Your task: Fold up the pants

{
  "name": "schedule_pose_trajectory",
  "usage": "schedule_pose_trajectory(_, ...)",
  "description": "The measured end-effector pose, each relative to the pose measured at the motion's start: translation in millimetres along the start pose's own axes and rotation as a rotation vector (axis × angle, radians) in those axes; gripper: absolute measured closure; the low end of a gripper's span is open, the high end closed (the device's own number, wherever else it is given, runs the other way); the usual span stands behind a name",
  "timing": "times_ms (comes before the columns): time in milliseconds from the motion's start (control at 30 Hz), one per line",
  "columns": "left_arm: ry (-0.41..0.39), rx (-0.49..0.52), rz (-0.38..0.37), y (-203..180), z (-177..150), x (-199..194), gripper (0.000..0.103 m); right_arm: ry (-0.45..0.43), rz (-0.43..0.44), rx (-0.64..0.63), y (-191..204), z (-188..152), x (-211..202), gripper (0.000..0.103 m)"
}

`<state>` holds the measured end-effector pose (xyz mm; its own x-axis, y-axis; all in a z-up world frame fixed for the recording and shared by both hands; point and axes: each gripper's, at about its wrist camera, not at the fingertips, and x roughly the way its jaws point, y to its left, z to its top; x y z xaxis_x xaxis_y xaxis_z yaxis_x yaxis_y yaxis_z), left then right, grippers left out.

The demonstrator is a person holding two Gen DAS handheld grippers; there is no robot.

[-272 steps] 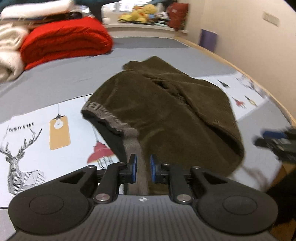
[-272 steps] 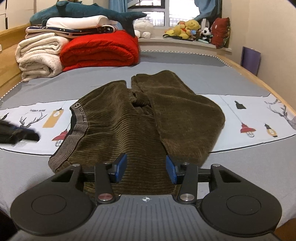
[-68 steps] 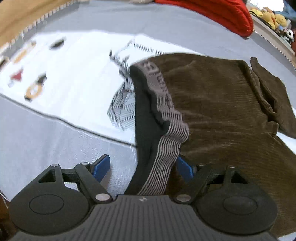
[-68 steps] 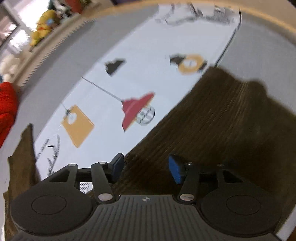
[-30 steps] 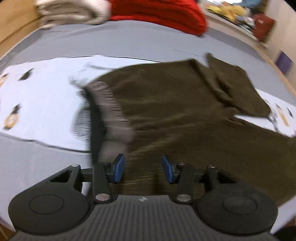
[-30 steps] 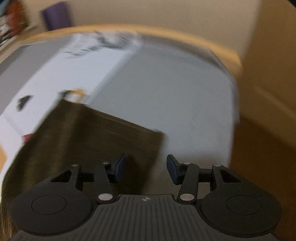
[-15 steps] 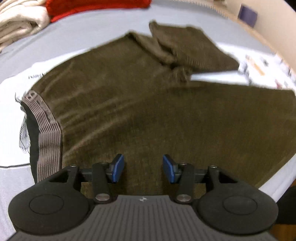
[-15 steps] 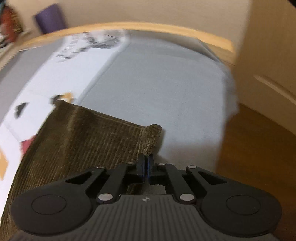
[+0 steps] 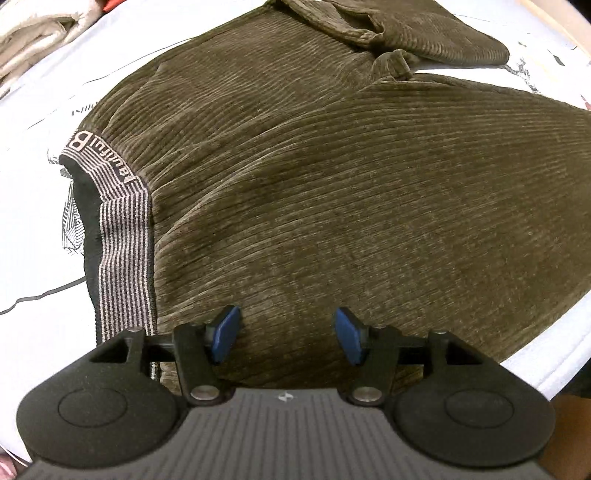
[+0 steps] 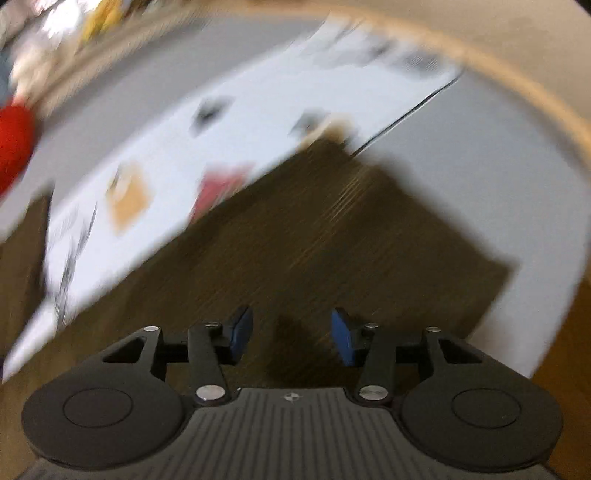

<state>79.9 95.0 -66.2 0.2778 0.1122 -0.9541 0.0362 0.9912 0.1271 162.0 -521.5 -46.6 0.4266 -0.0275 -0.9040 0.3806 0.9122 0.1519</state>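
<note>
Brown corduroy pants (image 9: 332, 177) lie spread on the bed, their striped grey waistband (image 9: 118, 221) at the left and one leg running off to the right. My left gripper (image 9: 286, 338) hangs just above the near hip, jaws opening, pads apart with only flat cloth beneath them. In the blurred right wrist view the far end of a pant leg (image 10: 351, 236) lies flat on the bed. My right gripper (image 10: 291, 341) is over that leg, jaws opening, blue pads apart and nothing pinched.
The bed has a white printed sheet (image 9: 33, 147) over grey bedding (image 10: 498, 177). Folded cream blankets (image 9: 33, 26) sit at the back left, a red quilt (image 10: 11, 144) farther off. The wooden bed edge (image 10: 546, 99) and floor (image 10: 569, 354) are close on the right.
The left gripper sank closer to the pants and its jaws widened. The right gripper, shut on the leg's hem corner half a second ago, has let go and swung back along the leg.
</note>
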Motion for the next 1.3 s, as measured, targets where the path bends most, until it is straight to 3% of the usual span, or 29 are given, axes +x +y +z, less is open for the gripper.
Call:
schedule_pose_trajectory(67, -0.040, -0.018, 0.000, 3, 4, -7, 0.039, 0.119, -0.043, -0.057, 16, -9, 19, 0.052)
schedule_pose_trajectory(133, -0.114, -0.049, -0.025, 6, 9, -18, 0.039, 0.071, -0.093, -0.135, 37, -8, 18, 0.052)
schedule_pose_trajectory(233, -0.165, -0.122, -0.059, 15, 16, -25, 0.039, 0.017, -0.007, -0.170, 63, -4, 10, 0.054)
schedule_pose_trajectory(300, -0.100, -0.165, -0.057, 22, 21, -11, 0.040, 0.025, 0.046, -0.196, 81, -6, 12, 0.053)
schedule_pose_trajectory(367, 0.008, -0.225, -0.026, 32, 21, 12, 0.042, 0.083, 0.041, -0.227, 99, -8, 23, 0.054)
schedule_pose_trajectory(433, -0.045, -0.236, -0.005, 33, 29, 2, 0.044, 0.087, 0.044, -0.220, 112, -7, 26, 0.054)
schedule_pose_trajectory(533, -0.192, -0.216, 0.001, 30, 40, -20, 0.045, -0.006, 0.121, -0.193, 139, 6, 19, 0.054)
schedule_pose_trajectory(567, -0.224, -0.224, -0.014, 29, 44, -25, 0.048, -0.044, 0.160, -0.185, 148, 10, 15, 0.058)
schedule_pose_trajectory(600, -0.239, -0.234, -0.022, 26, 46, -29, 0.061, -0.078, 0.202, -0.182, 156, 14, 12, 0.064)
schedule_pose_trajectory(633, -0.242, -0.241, -0.025, 26, 50, -29, 0.077, -0.103, 0.239, -0.185, 166, 19, 12, 0.080)
schedule_pose_trajectory(667, -0.240, -0.244, -0.024, 24, 52, -29, 0.084, -0.125, 0.270, -0.191, 177, 23, 12, 0.090)
schedule_pose_trajectory(700, -0.239, -0.249, -0.021, 22, 53, -29, 0.092, -0.143, 0.293, -0.196, 189, 29, 15, 0.091)
schedule_pose_trajectory(833, -0.249, -0.255, -0.031, 20, 63, -27, 0.092, -0.146, 0.370, -0.206, 235, 41, 31, 0.089)
schedule_pose_trajectory(900, -0.249, -0.258, -0.045, 19, 63, -24, 0.092, -0.145, 0.375, -0.235, 258, 44, 45, 0.081)
schedule_pose_trajectory(967, -0.246, -0.261, -0.050, 17, 66, -22, 0.092, -0.135, 0.361, -0.267, 278, 48, 62, 0.062)
schedule_pose_trajectory(1033, -0.245, -0.260, -0.055, 15, 69, -20, 0.091, -0.118, 0.342, -0.277, 293, 49, 80, 0.053)
schedule_pose_trajectory(1233, -0.239, -0.265, -0.070, 12, 77, -17, 0.091, -0.057, 0.299, -0.308, 319, 35, 117, 0.053)
schedule_pose_trajectory(1300, -0.243, -0.260, -0.072, 11, 79, -18, 0.091, -0.080, 0.309, -0.339, 325, 32, 117, 0.061)
